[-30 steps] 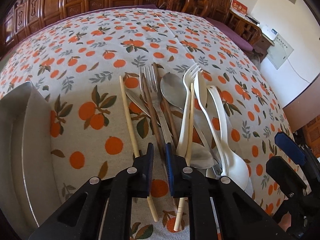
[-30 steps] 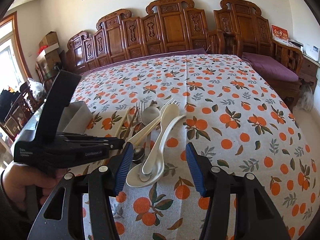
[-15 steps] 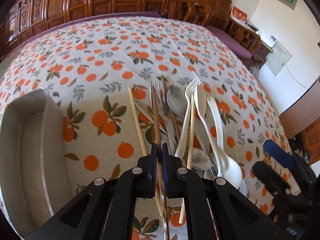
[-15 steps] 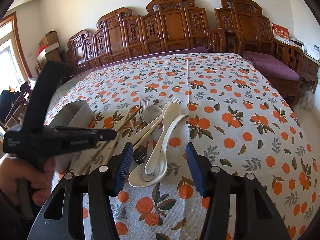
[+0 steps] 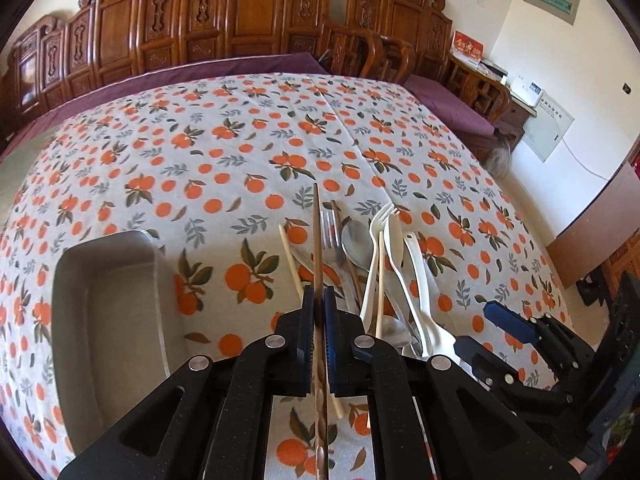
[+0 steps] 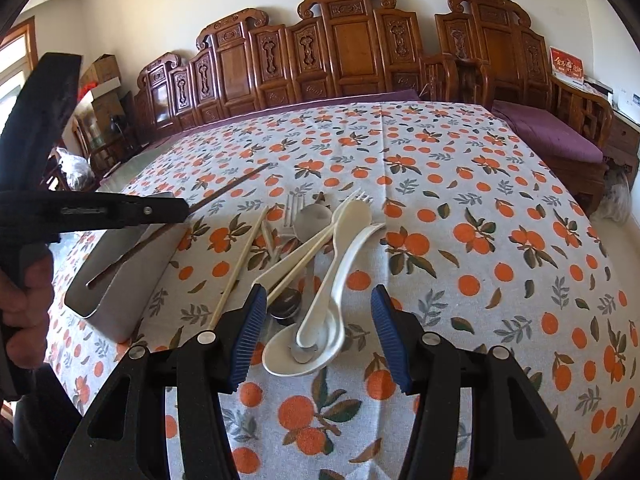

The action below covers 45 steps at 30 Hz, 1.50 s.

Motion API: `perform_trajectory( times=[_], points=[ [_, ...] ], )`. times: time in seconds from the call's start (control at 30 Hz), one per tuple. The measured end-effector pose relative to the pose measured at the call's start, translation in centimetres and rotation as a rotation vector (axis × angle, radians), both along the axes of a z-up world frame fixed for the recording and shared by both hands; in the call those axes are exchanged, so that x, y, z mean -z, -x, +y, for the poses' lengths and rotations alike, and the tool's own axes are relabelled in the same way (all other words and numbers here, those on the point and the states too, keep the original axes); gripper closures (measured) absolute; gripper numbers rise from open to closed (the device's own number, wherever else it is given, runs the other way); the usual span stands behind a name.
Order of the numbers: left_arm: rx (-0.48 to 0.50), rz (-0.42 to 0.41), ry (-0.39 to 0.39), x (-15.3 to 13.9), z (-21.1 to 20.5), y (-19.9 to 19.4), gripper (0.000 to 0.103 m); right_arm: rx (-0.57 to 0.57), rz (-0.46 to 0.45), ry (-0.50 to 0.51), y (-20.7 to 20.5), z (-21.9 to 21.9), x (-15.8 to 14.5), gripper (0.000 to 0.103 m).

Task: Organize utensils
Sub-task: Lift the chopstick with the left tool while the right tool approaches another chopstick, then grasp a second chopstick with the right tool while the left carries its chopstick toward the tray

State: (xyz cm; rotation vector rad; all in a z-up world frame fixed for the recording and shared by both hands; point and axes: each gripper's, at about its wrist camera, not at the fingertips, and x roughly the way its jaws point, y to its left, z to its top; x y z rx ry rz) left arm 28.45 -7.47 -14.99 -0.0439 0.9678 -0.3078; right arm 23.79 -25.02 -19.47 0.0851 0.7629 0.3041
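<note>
Nearest in the left wrist view, the left gripper is clamped tight on a dark brown chopstick, its blue pads pressed against the shaft with no visible gap; the stick runs straight out past the fingertips and back under the gripper body, clear of the cloth. In the right wrist view the same stick slants in the air above the grey tray, with the left gripper reaching in from the left edge and a hand wrapped around its handle. The right gripper stands about half open with nothing between its pads, poised just above the bowls of the white plastic spoons at the near end of the utensil pile. That pile lies on the orange-print tablecloth just right of the tray: a pale chopstick, a metal fork, a metal spoon and a white plastic fork, overlapping one another. Beyond the table stand carved wooden chairs against the wall.
</note>
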Motion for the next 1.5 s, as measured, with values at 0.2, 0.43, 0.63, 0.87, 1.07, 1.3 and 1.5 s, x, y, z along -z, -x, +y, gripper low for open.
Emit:
perform_trajectory(
  times=[0.2,0.43,0.63,0.87,1.07,1.3,1.5],
  points=[
    [-0.014,-0.026,0.006,-0.6,1.6,2.0,0.099,-0.041,0.035,-0.021,-0.7,1.7,0.6,0.06],
    [-0.026,-0.051,0.027,-1.2,3.0,4.1,0.099,-0.066,0.113,-0.048,-1.9,4.5,2.3,0.066],
    [-0.021,-0.071,0.033,-1.7,3.3,5.6,0.099,-0.069,0.154,0.028,-2.2,6.6,3.9,0.071],
    [-0.018,-0.088,0.038,-2.2,3.5,6.8,0.099,-0.017,0.174,0.039,-2.0,5.4,3.8,0.092],
    [-0.019,-0.089,0.041,-2.2,3.5,7.4,0.099,-0.002,0.202,0.042,-2.1,5.2,4.1,0.094],
    [-0.018,-0.097,0.036,-2.7,3.4,8.4,0.099,-0.003,0.172,0.017,-1.9,5.7,3.5,0.088],
    [-0.021,-0.096,0.031,-2.7,3.3,8.9,0.099,-0.017,0.206,0.046,-2.3,6.5,4.5,0.082]
  ],
)
